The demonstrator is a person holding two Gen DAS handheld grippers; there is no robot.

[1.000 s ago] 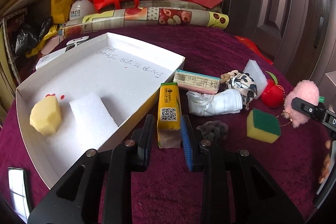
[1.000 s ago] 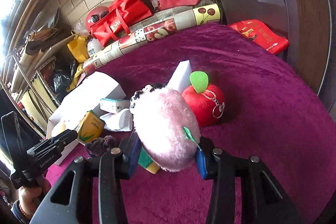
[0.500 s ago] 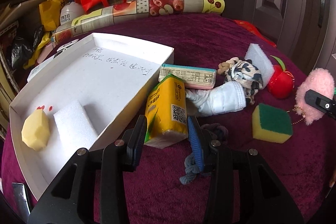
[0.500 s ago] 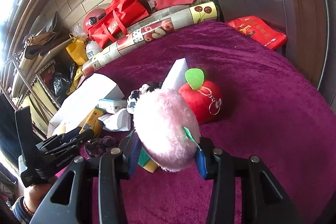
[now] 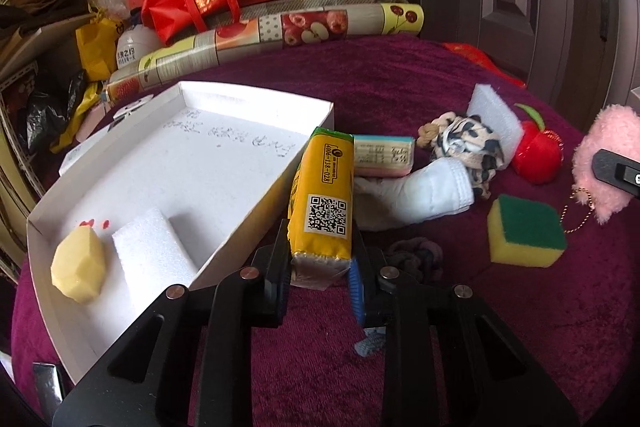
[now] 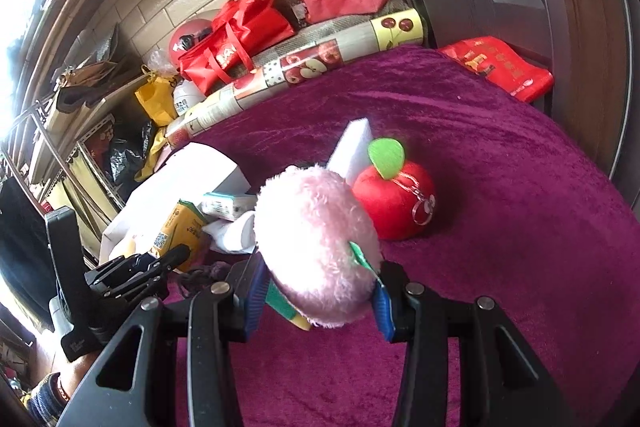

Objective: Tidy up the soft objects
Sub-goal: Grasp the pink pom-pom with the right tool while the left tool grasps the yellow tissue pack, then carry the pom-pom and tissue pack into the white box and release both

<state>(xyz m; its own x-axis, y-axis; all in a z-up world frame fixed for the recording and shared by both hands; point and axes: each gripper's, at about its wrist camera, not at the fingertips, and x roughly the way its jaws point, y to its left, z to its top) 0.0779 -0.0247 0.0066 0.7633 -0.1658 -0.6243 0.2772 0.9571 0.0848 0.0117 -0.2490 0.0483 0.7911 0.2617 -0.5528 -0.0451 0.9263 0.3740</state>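
Note:
My left gripper (image 5: pixel 320 267) is shut on a yellow tissue pack (image 5: pixel 324 203) with a QR code and holds it tilted up, above the cloth beside the white box (image 5: pixel 256 227). In the box lie a yellow foam lump (image 5: pixel 78 269) and a white foam block (image 5: pixel 154 251). My right gripper (image 6: pixel 318 291) is shut on a pink plush ball (image 6: pixel 316 247), which also shows at the right edge of the left wrist view (image 5: pixel 604 163). The left gripper (image 6: pixel 160 263) with its tissue pack (image 6: pixel 180 231) shows in the right wrist view too.
On the purple cloth (image 5: pixel 520 327) lie a green-yellow sponge (image 5: pixel 524 231), a red plush apple (image 5: pixel 536 155), a white foam slab (image 5: pixel 492 111), a spotted cloth (image 5: pixel 468 143), a white sock (image 5: pixel 420 191), a second tissue pack (image 5: pixel 382 155) and a grey knotted rope (image 5: pixel 416 259). Bags and a patterned roll (image 5: pixel 280 35) line the back.
My left gripper closed on the yellow tissue pack and lifted it, tilting it up beside the box. My right gripper keeps holding the pink plush ball, almost in place.

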